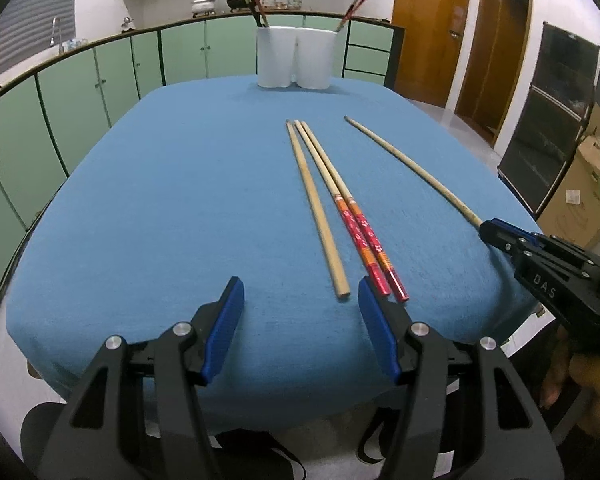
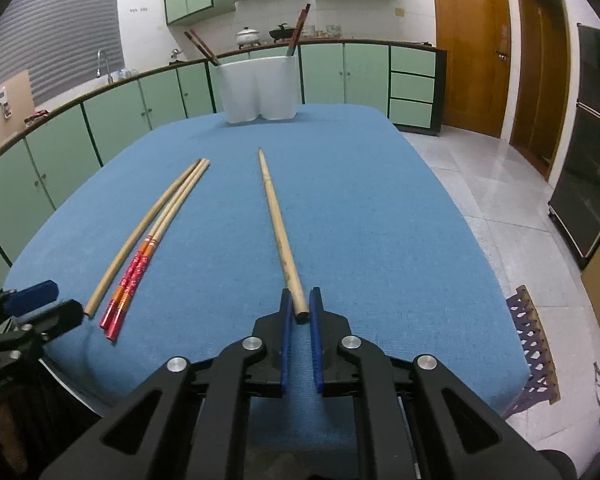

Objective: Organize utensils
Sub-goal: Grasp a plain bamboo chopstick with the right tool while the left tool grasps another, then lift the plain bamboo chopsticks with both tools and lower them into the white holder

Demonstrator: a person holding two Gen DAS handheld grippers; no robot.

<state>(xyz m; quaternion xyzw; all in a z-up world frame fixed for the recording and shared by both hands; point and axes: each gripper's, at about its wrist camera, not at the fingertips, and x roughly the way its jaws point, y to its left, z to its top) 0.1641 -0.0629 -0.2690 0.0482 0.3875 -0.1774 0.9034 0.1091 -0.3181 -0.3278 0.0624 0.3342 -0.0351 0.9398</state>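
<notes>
A: Where do we stand with the right gripper?

B: Its fingers are closed around the near end of the lone plain chopstick, which lies flat on the blue cloth. We take the thick end so the tip points ahead, toward the holder.

A: And the left gripper?

B: Its fingers stand wide apart, holding nothing, just short of the other plain chopstick and the red pair. We judge it is placed to take one of these next.

A: Why the holder at the far edge?

B: It has two cups, each with chopsticks upright in it. We judge each type belongs in its own cup; which cup takes the plain ones we cannot tell.
</notes>
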